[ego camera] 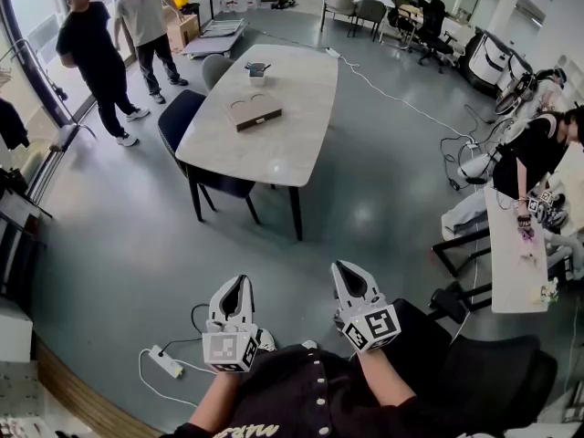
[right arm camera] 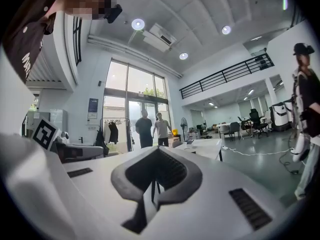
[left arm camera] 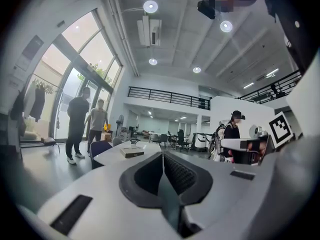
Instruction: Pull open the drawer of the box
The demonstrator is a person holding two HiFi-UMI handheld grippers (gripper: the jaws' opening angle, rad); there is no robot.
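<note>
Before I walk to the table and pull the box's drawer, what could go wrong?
1. A power strip lies on the floor near your left side; you could trip.
2. The box seems to sit loose on the table; a one-gripper pull may drag the whole box.
3. The left gripper and right gripper are both shut; open one first.

The left gripper (left arm camera: pixel 162 159), jaws closed on nothing, faces the box (left arm camera: pixel 131 153) on a far table (left arm camera: pixel 111 157).
</note>
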